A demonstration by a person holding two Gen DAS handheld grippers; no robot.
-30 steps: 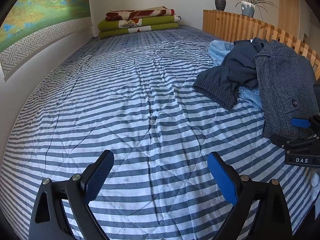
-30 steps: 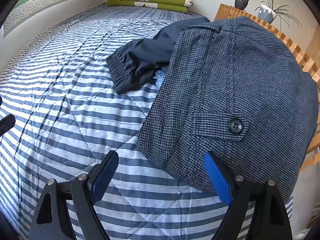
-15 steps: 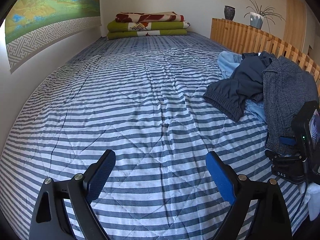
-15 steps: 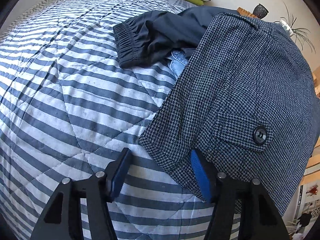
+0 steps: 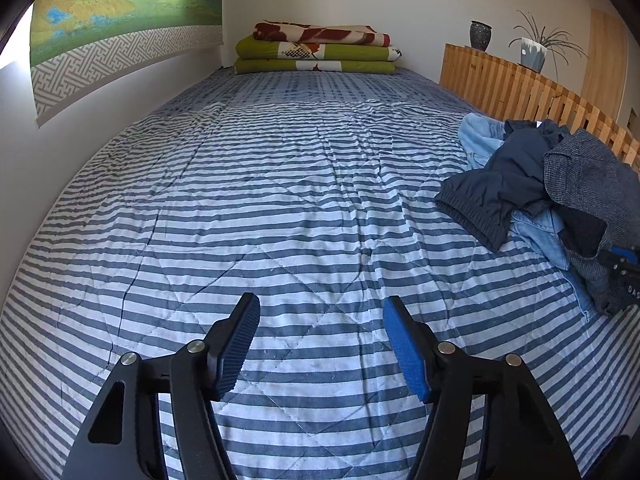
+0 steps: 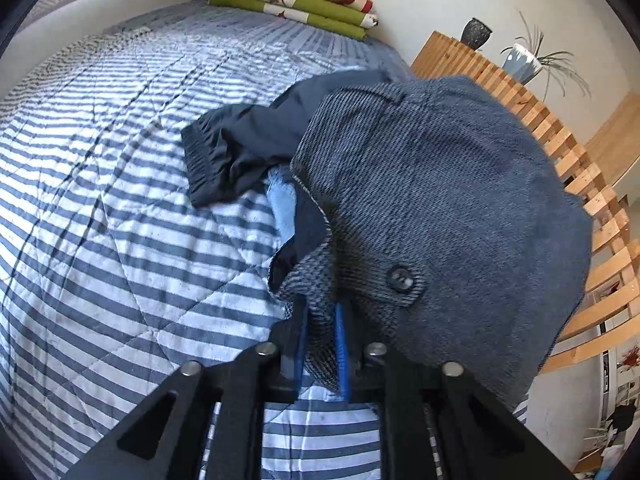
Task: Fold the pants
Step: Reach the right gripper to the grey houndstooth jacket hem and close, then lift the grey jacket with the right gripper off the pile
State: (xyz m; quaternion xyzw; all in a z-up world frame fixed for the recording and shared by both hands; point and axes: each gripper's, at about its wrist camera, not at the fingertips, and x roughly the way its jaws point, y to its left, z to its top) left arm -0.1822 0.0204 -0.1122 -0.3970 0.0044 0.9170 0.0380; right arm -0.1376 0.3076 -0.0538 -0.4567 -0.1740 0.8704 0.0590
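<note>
Grey houndstooth pants (image 6: 440, 184) with a dark button lie on top of a clothes pile at the bed's right side. My right gripper (image 6: 320, 312) is closing, and its blue pads pinch the near edge of these pants, which hangs lifted off the quilt. In the left wrist view the same pants (image 5: 592, 176) sit at the far right, with the right gripper (image 5: 624, 268) at their lower edge. My left gripper (image 5: 320, 320) hovers over bare striped quilt; its jaws are closing with nothing between them.
Navy pants (image 6: 240, 144) and light blue jeans (image 5: 480, 136) lie under the grey pair. A striped quilt (image 5: 280, 200) covers the bed. Folded blankets (image 5: 316, 52) are stacked at the head. A wooden slat rail (image 5: 500, 80) with a vase and plant runs along the right.
My right gripper has shut on the edge of the grey pants and risen, lifting that edge. My left gripper's jaws have narrowed, and its view has shifted slightly over the quilt.
</note>
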